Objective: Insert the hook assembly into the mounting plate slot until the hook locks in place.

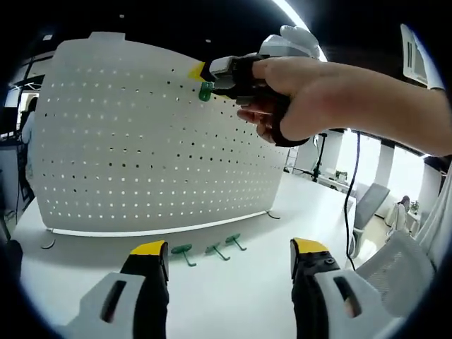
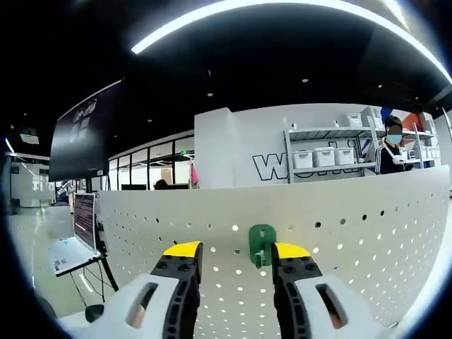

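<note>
Plainly, the white pegboard mounting plate (image 1: 152, 141) dominates: it stands upright on the white table (image 1: 233, 296) and spreads from nine o'clock to about two o'clock of the left gripper view. In the right gripper view the same plate (image 2: 339, 233) lies dead ahead of the jaws, its top edge running across the middle.

The right gripper (image 1: 220, 79), held in a person's hand (image 1: 304, 99), is up at the plate's top edge near one o'clock of the left gripper view. In its own view the right gripper (image 2: 232, 260) stands with jaws parted, gripping nothing. The green hook (image 2: 262, 245) sits against the plate at twelve o'clock between the yellow tips, close by the right-hand tip, its long axis upright. Whether it has locked, I cannot tell.

The left gripper (image 1: 229, 256) hangs low over the table, jaws wide apart and empty. Three spare green hooks (image 1: 210, 250) lie on the table at twelve o'clock between its tips.

The right gripper is far nearer; any seating push would go straight ahead from it.
</note>
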Motion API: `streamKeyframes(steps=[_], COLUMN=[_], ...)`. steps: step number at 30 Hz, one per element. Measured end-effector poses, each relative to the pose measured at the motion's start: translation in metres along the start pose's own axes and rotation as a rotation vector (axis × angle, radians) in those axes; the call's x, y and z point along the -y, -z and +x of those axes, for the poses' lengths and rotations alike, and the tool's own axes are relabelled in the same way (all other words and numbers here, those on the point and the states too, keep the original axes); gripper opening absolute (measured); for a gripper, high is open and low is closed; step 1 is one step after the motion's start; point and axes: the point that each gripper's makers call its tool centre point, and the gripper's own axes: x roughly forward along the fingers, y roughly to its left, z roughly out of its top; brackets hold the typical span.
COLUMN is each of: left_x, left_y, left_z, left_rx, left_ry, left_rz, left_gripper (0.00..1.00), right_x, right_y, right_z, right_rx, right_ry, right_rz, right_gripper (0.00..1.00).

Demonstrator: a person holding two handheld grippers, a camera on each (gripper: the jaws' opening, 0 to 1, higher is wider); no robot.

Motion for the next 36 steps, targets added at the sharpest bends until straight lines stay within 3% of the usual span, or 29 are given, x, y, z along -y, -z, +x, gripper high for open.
streamKeyframes(steps=[4,7,11,15,20,25,28,36], left_x=[0.000,0.000,-0.002,-0.003,-0.002,-0.002,-0.002,-0.001], left_y=[0.002,0.002,0.003,0.002,0.000,0.000,0.000,-0.004], left_z=[0.001,0.001,0.000,0.000,0.001,0.001,0.000,0.001], left_rx=[-0.005,-0.006,-0.010,-0.012,-0.011,-0.012,-0.017,-0.015], left_ry=[-0.001,-0.005,-0.009,-0.012,-0.011,-0.011,-0.011,-0.011], left_rz=[0.003,0.004,0.005,0.006,0.011,0.016,0.021,0.029], left_gripper=[0.73,0.73,0.73,0.73,0.72,0.72,0.72,0.72], right_x=[-0.004,-0.001,-0.001,-0.003,-0.005,-0.006,-0.003,-0.004], right_y=[0.003,0.006,0.008,0.009,0.016,0.015,0.019,0.022], right_z=[-0.006,-0.007,-0.007,-0.007,-0.016,-0.028,-0.033,-0.042], right_rx=[0.005,0.000,0.002,-0.004,-0.017,0.029,0.022,0.012], right_ry=[-0.047,-0.061,-0.081,-0.098,-0.168,-0.282,-0.311,-0.345], right_rz=[-0.059,-0.038,-0.005,-0.033,-0.055,0.004,0.033,0.003], right_gripper=[0.49,0.55,0.54,0.53,0.54,0.56,0.59,0.58])
